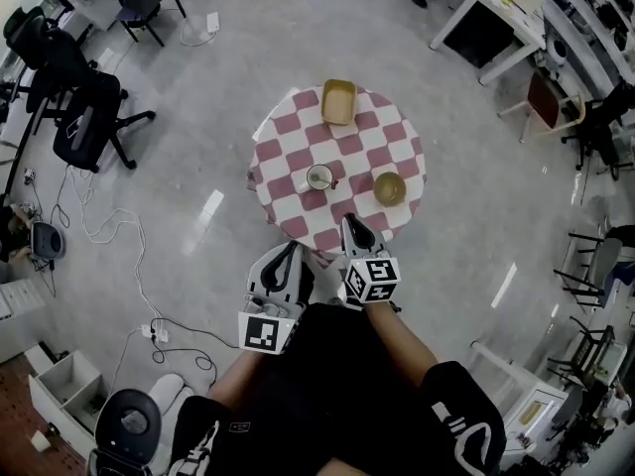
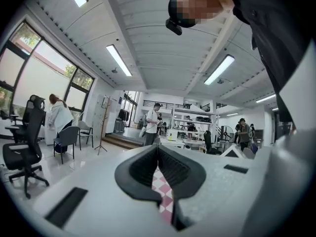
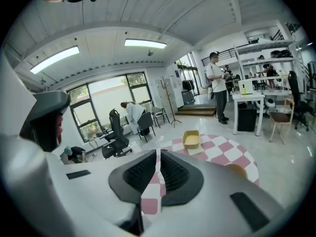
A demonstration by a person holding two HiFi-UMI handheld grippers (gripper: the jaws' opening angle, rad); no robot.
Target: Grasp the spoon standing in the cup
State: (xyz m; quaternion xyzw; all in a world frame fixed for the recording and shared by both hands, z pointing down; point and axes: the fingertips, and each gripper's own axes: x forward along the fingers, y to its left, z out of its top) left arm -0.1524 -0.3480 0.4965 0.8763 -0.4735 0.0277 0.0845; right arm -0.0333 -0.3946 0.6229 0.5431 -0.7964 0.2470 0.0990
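Note:
The white cup (image 1: pixel 319 178) stands near the middle of the round red-and-white checked table (image 1: pixel 288 127), with the spoon handle (image 1: pixel 329 179) sticking out of it. My right gripper (image 1: pixel 350 223) hovers over the table's near edge, below and right of the cup, jaws shut and empty. Short of the table, my left gripper (image 1: pixel 290 251) is also shut with nothing in it. In the right gripper view the closed jaws (image 3: pixel 158 154) hide the cup; the table (image 3: pixel 222 149) shows beyond. The left gripper view shows its jaws (image 2: pixel 158 149) meeting, with checked cloth below.
A yellow rectangular dish (image 1: pixel 338 101) sits at the table's far edge and a round yellow bowl (image 1: pixel 389 188) to the right of the cup. Office chairs (image 1: pixel 89 117) and floor cables (image 1: pixel 119 256) lie to the left, white desks (image 1: pixel 496 18) at upper right. People stand in the background.

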